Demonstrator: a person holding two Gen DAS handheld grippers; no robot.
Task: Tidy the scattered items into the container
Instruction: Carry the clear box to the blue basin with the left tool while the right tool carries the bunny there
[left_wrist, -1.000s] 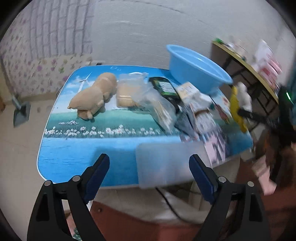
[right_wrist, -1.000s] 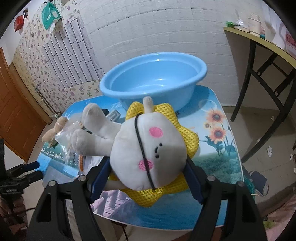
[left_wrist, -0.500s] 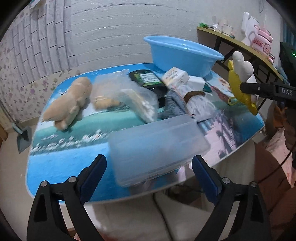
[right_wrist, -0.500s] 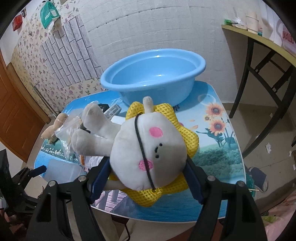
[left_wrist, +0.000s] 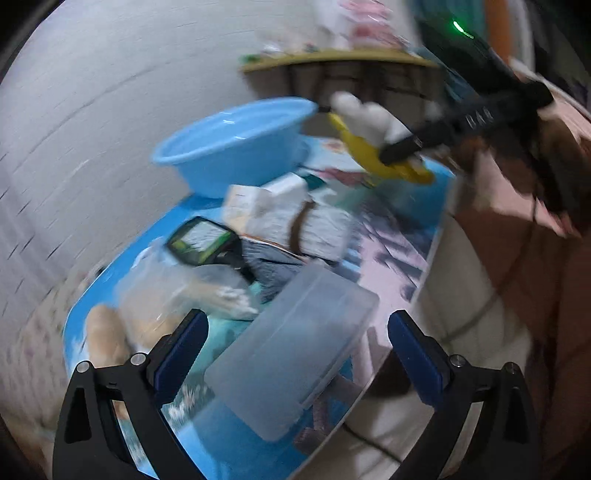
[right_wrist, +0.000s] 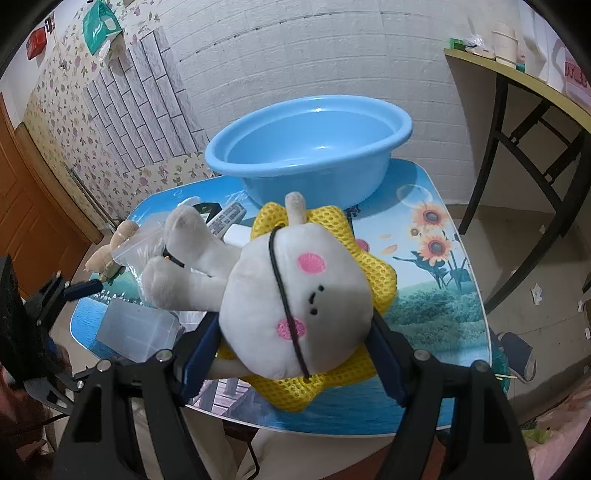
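My right gripper (right_wrist: 291, 354) is shut on a white plush toy (right_wrist: 291, 295) with a yellow mesh collar, held above the table in front of the blue basin (right_wrist: 310, 147). The toy (left_wrist: 369, 125) also shows in the blurred left wrist view, beside the basin (left_wrist: 229, 147). My left gripper (left_wrist: 295, 354) is open and empty, with a clear plastic box (left_wrist: 291, 350) lying between its fingers at the table's near edge. The box also shows in the right wrist view (right_wrist: 136, 328).
On the blue printed table (right_wrist: 436, 295) lie a tan plush (left_wrist: 103, 339), clear bags (left_wrist: 173, 291), a black-and-green packet (left_wrist: 203, 240), small white boxes (left_wrist: 262, 199) and a bundle of cloth (left_wrist: 314, 225). A side table (right_wrist: 517, 81) stands at the right.
My left gripper has swung right and tilted, closing in on the clear box. My right gripper has held the plush toy almost still, drifting slightly toward the basin.
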